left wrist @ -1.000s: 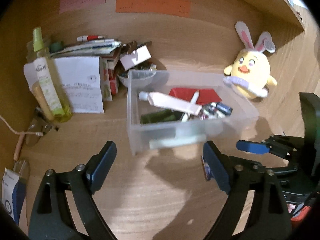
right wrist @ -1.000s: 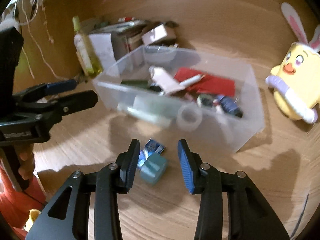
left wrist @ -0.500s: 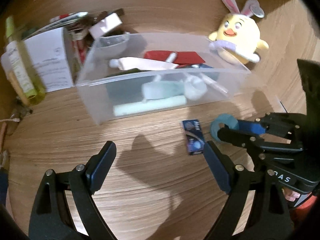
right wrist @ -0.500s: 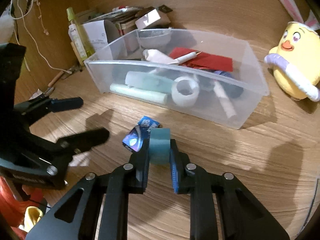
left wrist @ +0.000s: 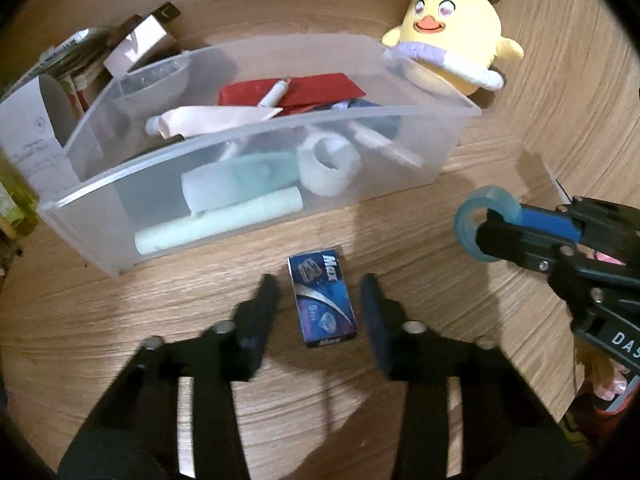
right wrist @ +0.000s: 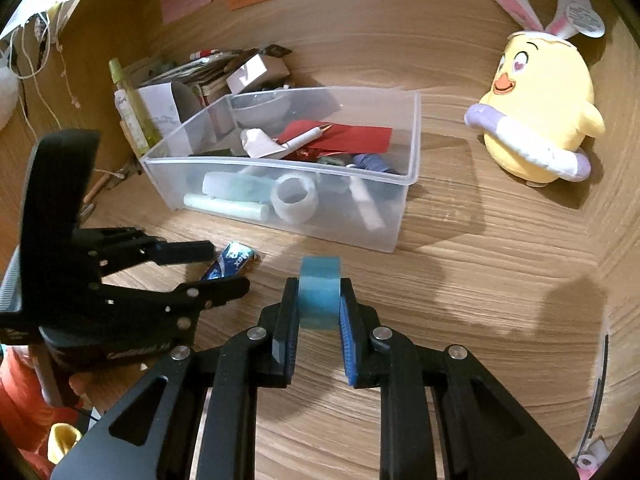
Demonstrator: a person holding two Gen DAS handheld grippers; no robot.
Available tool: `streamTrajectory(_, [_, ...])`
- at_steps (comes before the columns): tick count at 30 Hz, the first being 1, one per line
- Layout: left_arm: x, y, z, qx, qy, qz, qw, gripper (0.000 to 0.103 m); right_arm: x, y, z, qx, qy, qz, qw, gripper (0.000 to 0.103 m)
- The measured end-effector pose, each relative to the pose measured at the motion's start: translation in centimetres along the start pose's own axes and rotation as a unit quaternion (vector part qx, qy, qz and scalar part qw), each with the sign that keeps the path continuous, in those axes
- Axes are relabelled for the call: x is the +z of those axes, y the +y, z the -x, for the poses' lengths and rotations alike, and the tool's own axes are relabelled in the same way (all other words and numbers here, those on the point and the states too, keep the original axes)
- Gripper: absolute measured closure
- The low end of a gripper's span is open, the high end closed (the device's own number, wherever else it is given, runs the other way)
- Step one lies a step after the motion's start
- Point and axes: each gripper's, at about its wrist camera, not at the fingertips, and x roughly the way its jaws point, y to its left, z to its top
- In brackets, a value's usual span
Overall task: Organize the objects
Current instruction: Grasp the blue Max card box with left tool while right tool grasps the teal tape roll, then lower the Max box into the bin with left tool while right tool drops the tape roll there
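Between the left jaws: a small blue rectangular cardboard box (left wrist: 323, 299) printed "Max", flat on the wooden tabletop (left wrist: 160, 308), clear of both pads
Left gripper (left wrist: 320, 300): jaws closing around the box, a narrow gap either side
Right gripper (right wrist: 319, 300): jaws narrow, clamped on a roll of translucent blue tape (right wrist: 320, 292), standing on edge between the pads
Tape height: lifted off the wood, level with the left fingertips
Ahead of both jaws: a clear rectangular plastic bin (left wrist: 440, 148) holding a white tape ring (left wrist: 330, 166), a pale green tube (left wrist: 220, 222), a red sheet (left wrist: 320, 86) and a pen
Beyond the bin, right of the jaws: a yellow plush chick with rabbit ears (right wrist: 540, 120), sitting apart from it
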Motion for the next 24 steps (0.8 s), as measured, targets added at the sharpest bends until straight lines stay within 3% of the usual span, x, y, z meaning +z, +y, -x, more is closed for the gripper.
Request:
streamTrajectory(12, [-0.3,0.6,3.7,-0.002,-0.056,0.004,0.9984,0.077,1.1,1.2,1.1,0.004,-0.026,0.015,1.000,0.087])
streamTrajectory(24, [3.9,3.9,9.3,0.003,-0.145,0.049,0.9882,0.077,6.3,2.5,2.4,-0.003,-0.083,0.035,0.996,0.087])
